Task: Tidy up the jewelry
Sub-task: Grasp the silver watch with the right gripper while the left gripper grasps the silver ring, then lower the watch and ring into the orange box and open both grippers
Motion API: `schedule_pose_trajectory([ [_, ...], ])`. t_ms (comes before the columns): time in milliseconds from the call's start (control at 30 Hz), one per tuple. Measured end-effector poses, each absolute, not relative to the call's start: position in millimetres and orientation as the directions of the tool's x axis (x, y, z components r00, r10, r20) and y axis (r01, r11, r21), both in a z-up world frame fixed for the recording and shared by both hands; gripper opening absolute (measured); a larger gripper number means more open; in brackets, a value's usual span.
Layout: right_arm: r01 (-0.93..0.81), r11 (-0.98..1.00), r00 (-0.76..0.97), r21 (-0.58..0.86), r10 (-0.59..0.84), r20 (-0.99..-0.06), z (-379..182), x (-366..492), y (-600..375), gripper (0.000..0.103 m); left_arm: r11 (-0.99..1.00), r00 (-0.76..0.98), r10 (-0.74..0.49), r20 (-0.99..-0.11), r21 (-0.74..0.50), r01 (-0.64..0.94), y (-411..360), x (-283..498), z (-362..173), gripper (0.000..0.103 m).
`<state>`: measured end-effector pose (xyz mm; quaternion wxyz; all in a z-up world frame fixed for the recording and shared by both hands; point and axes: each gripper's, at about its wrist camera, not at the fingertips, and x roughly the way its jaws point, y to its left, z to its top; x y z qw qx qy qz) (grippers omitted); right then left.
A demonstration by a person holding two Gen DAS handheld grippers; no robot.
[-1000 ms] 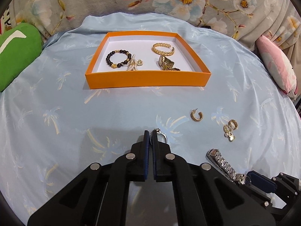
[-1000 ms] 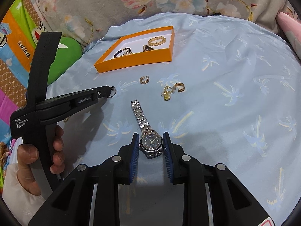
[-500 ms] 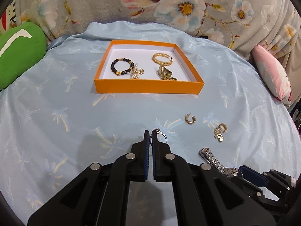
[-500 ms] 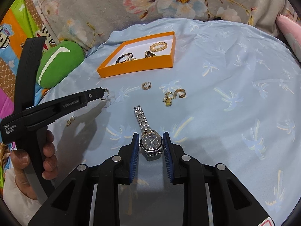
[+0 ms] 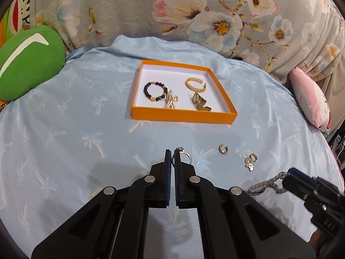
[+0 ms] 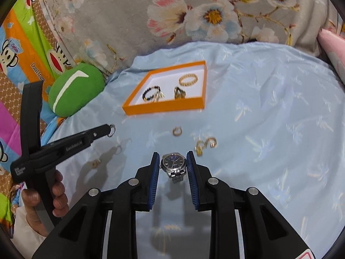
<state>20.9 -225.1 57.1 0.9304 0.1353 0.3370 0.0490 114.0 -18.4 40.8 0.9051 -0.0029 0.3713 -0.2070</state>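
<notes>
Jewelry tray (image 5: 183,116) on blue cloth (image 5: 64,129), left gripper (image 5: 172,154) pinching ring (image 5: 183,154), right gripper (image 6: 172,161) clamping watch (image 6: 173,164).

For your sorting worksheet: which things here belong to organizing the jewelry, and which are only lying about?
Job:
orange tray
silver ring in left gripper
wristwatch in right gripper
gold hoop earring
charm earrings

Lying about:
green cushion
pink pillow
</notes>
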Motion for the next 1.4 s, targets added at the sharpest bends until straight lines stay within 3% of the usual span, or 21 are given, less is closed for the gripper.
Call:
schedule_pose_trajectory([
  [267,-0.060,0.970,0.813,0.234,0.184,-0.553,106.7,82.8,-226.1,0.024,0.913,0.677,-0.374,-0.634,-0.123,0.389,-26.8,149.3,74.1,0.002],
  [600,-0.097,0.957,0.805,0.274,0.238,-0.544,130.9,231.3,-225.9,0.024,0.912,0.692,-0.380,-0.614,-0.123,0.392,-66.5,272.2,105.2,0.002],
  [833,-0.053,0.943,0.781,0.328,0.244,-0.575,104.1,327.0,-230.4,0.025,0.924,0.650,-0.335,-0.682,-0.102,0.369,-98.5,360.3,77.7,0.001],
  [1033,-0.024,0.935,0.672,0.354,0.277,-0.686,50.8,363.9,-232.4,0.025,0.928,0.567,-0.298,-0.768,-0.095,0.359,-105.8,397.1,34.0,0.002],
  [1133,-0.022,0.934,0.624,0.356,0.292,-0.725,37.7,364.2,-230.8,0.026,0.930,0.555,-0.285,-0.782,-0.086,0.358,-104.4,397.6,21.9,0.007],
  [1233,-0.041,0.935,0.627,0.351,0.298,-0.720,40.7,352.8,-229.6,0.027,0.935,0.575,-0.298,-0.762,-0.113,0.335,-93.0,390.7,26.3,0.033],
  [1300,-0.060,0.927,0.623,0.371,0.325,-0.712,44.8,341.6,-230.3,0.027,0.938,0.612,-0.315,-0.725,-0.140,0.317,-79.8,379.7,38.6,0.059],
  [1400,-0.078,0.919,0.648,0.386,0.341,-0.681,57.0,313.8,-234.0,0.027,0.940,0.657,-0.316,-0.684,-0.135,0.312,-63.2,356.6,59.2,0.062],
])
